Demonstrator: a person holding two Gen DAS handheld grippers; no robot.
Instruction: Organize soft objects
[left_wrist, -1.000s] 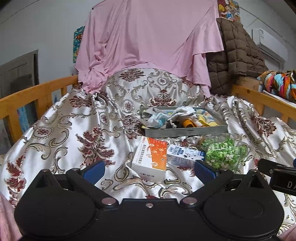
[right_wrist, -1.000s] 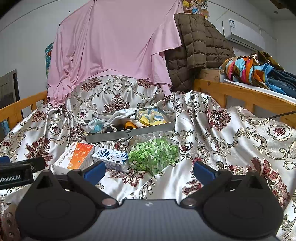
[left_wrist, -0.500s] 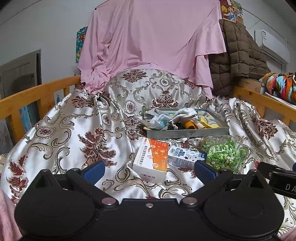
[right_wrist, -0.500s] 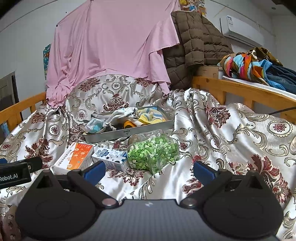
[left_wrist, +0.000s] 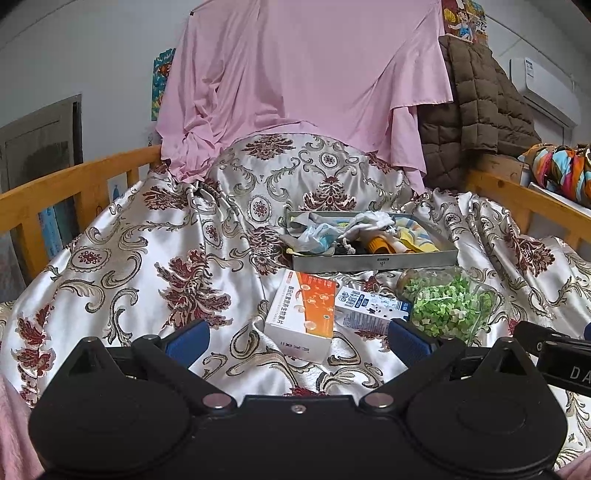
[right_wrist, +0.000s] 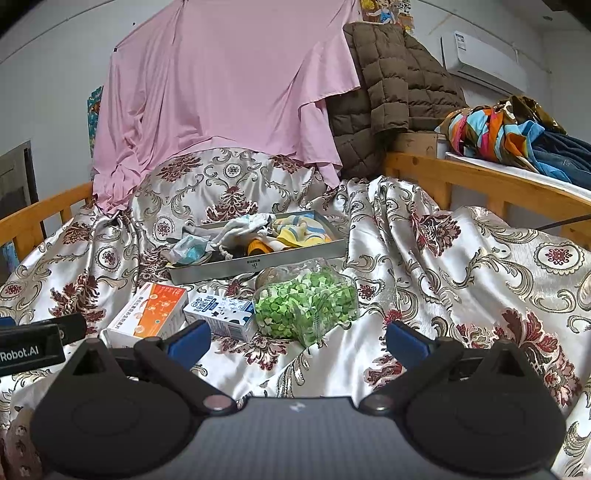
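Tray (left_wrist: 373, 261) contents tangled, jar (left_wrist: 448, 306) partly occluded

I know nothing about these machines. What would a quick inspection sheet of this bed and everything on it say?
Surface: rumpled silver satin bedspread with maroon floral pattern over a wooden-railed bed.
Job's things: grey metal tray holding a heap of crumpled cloths.
Clutter: orange-and-white carton, blue-and-white milk box, clear jar of green bits lying on its side, all in front of the tray.
Grippers: left gripper and right gripper open, empty.
Cables: thin dark line at right, unclear.
Surroundings: pink sheet, brown quilted jacket, air conditioner.
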